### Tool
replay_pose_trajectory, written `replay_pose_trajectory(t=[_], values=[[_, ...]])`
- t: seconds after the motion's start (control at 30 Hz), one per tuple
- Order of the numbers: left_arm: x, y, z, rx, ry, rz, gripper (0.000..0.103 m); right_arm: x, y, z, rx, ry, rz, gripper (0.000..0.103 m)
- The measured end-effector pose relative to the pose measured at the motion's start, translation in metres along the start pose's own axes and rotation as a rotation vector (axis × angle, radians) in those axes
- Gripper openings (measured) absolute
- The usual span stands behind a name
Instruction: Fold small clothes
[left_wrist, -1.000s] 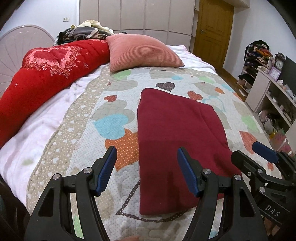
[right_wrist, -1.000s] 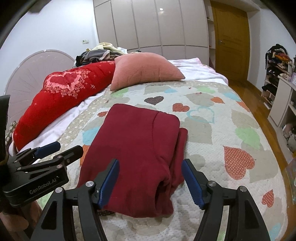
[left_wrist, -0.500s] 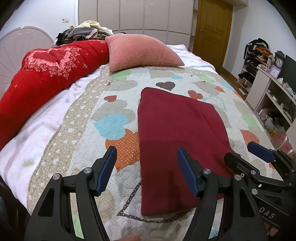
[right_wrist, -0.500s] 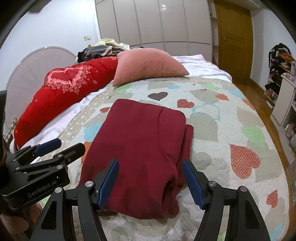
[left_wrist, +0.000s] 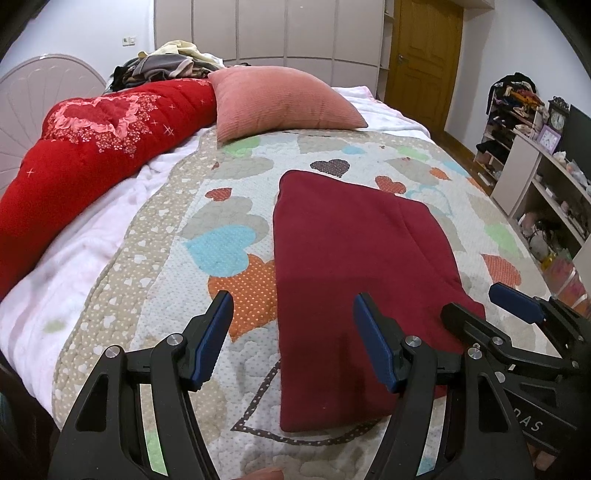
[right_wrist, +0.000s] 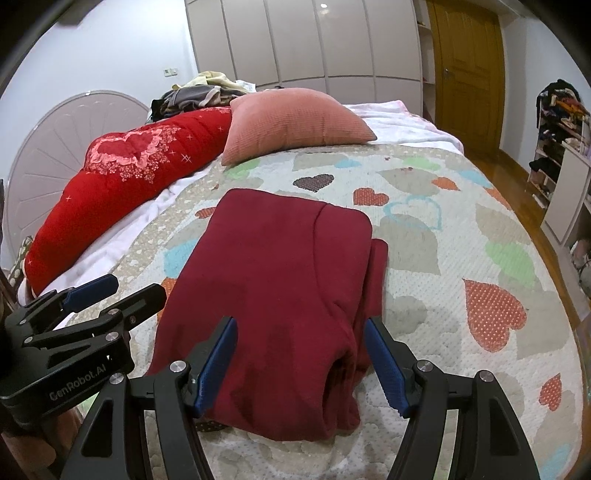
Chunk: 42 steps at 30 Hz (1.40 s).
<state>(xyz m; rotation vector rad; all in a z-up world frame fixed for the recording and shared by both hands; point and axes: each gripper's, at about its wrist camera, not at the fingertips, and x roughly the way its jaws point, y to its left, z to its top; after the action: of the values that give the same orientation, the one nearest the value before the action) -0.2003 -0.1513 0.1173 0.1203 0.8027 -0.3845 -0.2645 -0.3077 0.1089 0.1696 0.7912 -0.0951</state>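
Note:
A dark red garment (left_wrist: 354, 266) lies folded into a long rectangle on the heart-patterned quilt (left_wrist: 229, 243); it also shows in the right wrist view (right_wrist: 280, 280), with stacked layers along its right edge. My left gripper (left_wrist: 293, 341) is open and empty, hovering over the garment's near left edge. My right gripper (right_wrist: 301, 363) is open and empty, hovering over the garment's near right corner. Each gripper shows in the other's view: the right one (left_wrist: 513, 314), the left one (right_wrist: 110, 291).
A pink cushion (left_wrist: 280, 99) and a red bolster quilt (left_wrist: 85, 155) lie at the head of the bed, with a clothes pile (left_wrist: 166, 62) behind. Shelves (left_wrist: 539, 177) stand to the right. A wooden door (right_wrist: 465, 70) is at the back.
Both grippers have edged slightly forward and lower toward the garment's near end. The garment has not moved, and both grippers stay open.

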Motion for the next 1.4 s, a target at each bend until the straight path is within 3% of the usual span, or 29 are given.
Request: replay_pose_trajectory(t=[1.4], values=[[0.017, -0.001, -0.006, 0.005, 0.011, 0.013, 0.068, 0.021, -0.002, -0.003, 0.018, 0.052, 0.005, 0.069]])
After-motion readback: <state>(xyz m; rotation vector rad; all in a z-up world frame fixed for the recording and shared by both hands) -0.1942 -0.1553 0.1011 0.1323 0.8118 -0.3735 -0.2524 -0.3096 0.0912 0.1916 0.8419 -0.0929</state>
